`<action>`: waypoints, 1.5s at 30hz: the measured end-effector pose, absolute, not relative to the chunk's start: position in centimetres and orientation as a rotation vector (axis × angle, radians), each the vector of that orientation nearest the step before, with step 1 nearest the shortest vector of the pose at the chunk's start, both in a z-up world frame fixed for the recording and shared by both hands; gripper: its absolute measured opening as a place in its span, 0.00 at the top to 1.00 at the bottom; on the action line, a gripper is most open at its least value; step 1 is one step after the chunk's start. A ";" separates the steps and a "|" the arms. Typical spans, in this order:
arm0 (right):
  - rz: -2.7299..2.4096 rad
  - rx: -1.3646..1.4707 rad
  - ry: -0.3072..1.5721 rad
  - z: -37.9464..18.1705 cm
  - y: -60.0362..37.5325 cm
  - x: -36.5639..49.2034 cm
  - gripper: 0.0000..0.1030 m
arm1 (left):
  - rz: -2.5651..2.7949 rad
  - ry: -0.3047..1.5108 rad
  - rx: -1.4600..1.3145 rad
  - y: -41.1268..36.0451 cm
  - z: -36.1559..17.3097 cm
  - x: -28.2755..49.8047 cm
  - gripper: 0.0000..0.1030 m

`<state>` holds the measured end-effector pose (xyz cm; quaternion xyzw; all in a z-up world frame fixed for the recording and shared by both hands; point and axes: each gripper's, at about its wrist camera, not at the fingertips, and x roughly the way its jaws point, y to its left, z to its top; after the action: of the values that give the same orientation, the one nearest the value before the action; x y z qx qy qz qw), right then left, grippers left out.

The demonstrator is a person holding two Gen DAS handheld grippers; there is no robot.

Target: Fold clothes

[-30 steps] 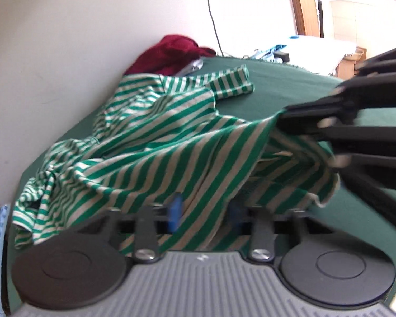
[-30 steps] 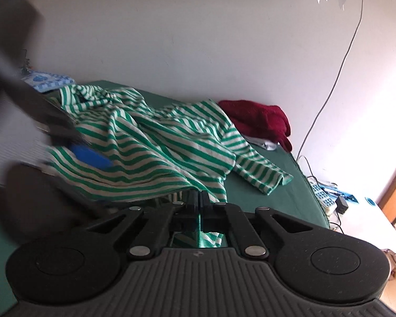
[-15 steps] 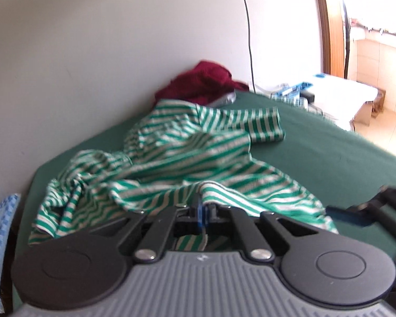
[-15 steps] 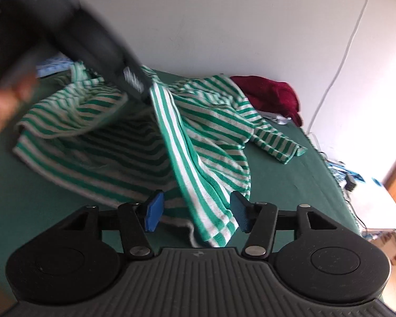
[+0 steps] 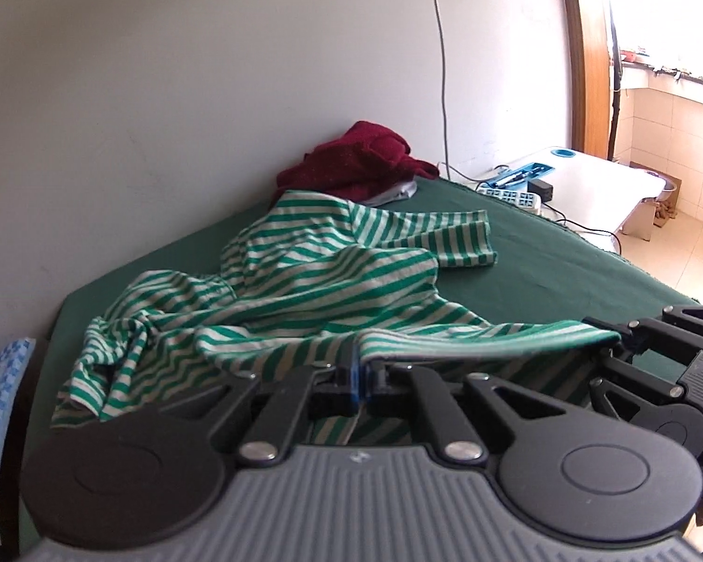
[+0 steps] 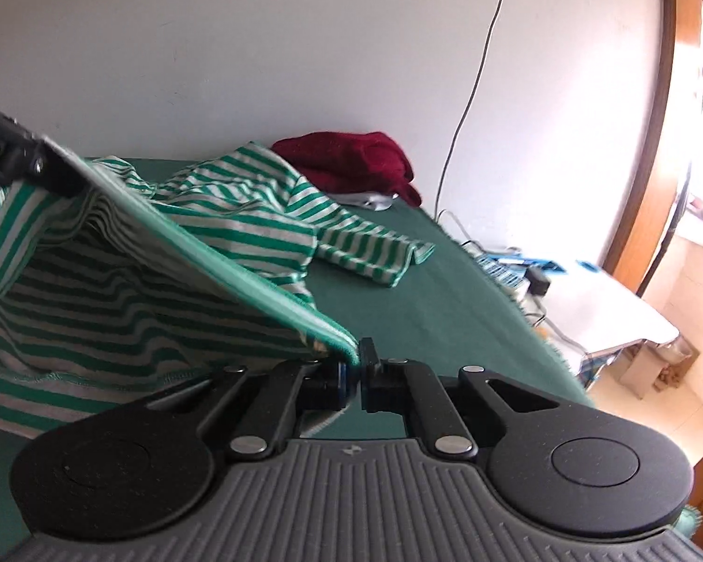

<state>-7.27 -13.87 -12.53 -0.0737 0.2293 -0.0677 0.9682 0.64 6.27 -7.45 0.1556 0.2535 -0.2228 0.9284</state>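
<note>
Above the bed's (image 5: 562, 257) near edge, left gripper (image 5: 357, 370) and right gripper (image 6: 355, 365) each pinch the shirt (image 5: 314, 276) hem closed, stretching it taut between them, likely to spread it

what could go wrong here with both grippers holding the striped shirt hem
1. The left gripper and right gripper each pinch only a thin bit of the striped shirt hem, so a hard pull might slip it free.
2. The far half lies bunched, one sleeve splayed out; a fold made now would likely trap wrinkles.
3. Dragging the shirt back could snag the red garment lying against its collar end.
</note>
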 end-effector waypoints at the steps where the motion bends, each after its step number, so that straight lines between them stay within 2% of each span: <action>1: -0.137 -0.155 0.459 -12.4 -14.0 -7.4 0.96 | -0.457 0.514 0.327 6.0 -7.5 0.4 0.96; 2: -0.138 -0.161 0.455 -12.3 -14.1 -7.5 0.96 | -0.455 0.508 0.340 5.8 -7.7 0.2 0.95; 3: -0.139 -0.167 0.450 -12.2 -14.3 -7.7 0.96 | -0.452 0.507 0.349 5.6 -7.9 0.1 0.86; 5: -0.140 -0.180 0.442 -12.0 -14.6 -7.9 0.97 | -0.432 0.514 0.371 5.7 -9.1 -0.2 0.78; 7: -0.136 -0.104 0.450 -10.8 -15.6 -8.3 0.97 | -0.379 0.545 0.370 6.4 -10.9 -0.5 0.65; 10: -0.099 0.018 0.418 -7.5 -17.1 -9.0 0.97 | -0.277 0.595 0.335 7.9 -13.4 -0.5 0.64; 14: -0.044 0.000 0.282 -2.7 -16.6 -10.1 0.97 | -0.046 0.600 0.334 10.1 -15.6 0.6 0.63; 17: -0.015 0.020 0.205 0.3 -16.4 -10.8 0.97 | 0.127 0.585 0.321 12.4 -16.1 1.5 0.52; 19: -0.006 0.038 0.167 1.9 -16.4 -11.4 0.97 | 0.211 0.576 0.302 14.3 -16.3 2.0 0.39; 20: -0.001 0.048 0.155 2.6 -16.5 -11.6 0.97 | 0.254 0.567 0.309 15.2 -16.3 2.2 0.38; 24: 0.002 0.112 0.149 4.1 -17.6 -12.1 0.97 | 0.380 0.515 0.300 19.1 -14.7 1.9 0.43; 27: -0.027 0.129 0.140 4.3 -18.8 -12.7 0.97 | 0.447 0.467 0.273 22.2 -12.5 1.0 0.64; 30: -0.028 0.157 0.173 3.9 -19.8 -13.2 0.97 | 0.509 0.416 0.246 25.3 -10.1 -0.1 0.72; 32: -0.028 0.164 0.187 3.6 -20.2 -13.8 0.97 | 0.505 0.356 0.253 26.2 -6.7 -2.2 0.72; 34: -0.028 0.172 0.202 3.4 -20.6 -14.4 0.97 | 0.483 0.393 0.320 25.8 -7.8 -3.2 0.69; 35: -0.028 0.175 0.209 3.2 -20.7 -14.6 0.97 | 0.472 0.411 0.353 25.6 -8.4 -3.7 0.65; 36: -0.030 0.178 0.217 3.0 -21.0 -14.9 0.97 | 0.460 0.429 0.387 25.3 -8.9 -4.2 0.52; 37: -0.036 0.178 0.229 2.7 -21.2 -15.2 0.97 | 0.449 0.447 0.420 25.1 -9.5 -4.7 0.47; 45: -0.090 0.160 0.469 -5.3 -21.9 -16.4 0.97 | 0.354 0.590 0.679 23.4 -13.9 -8.6 0.50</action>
<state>-16.38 -21.92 -5.27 0.0790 0.2322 -0.0445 0.9684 -8.62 23.39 -13.95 0.3266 0.2836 0.1703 0.8854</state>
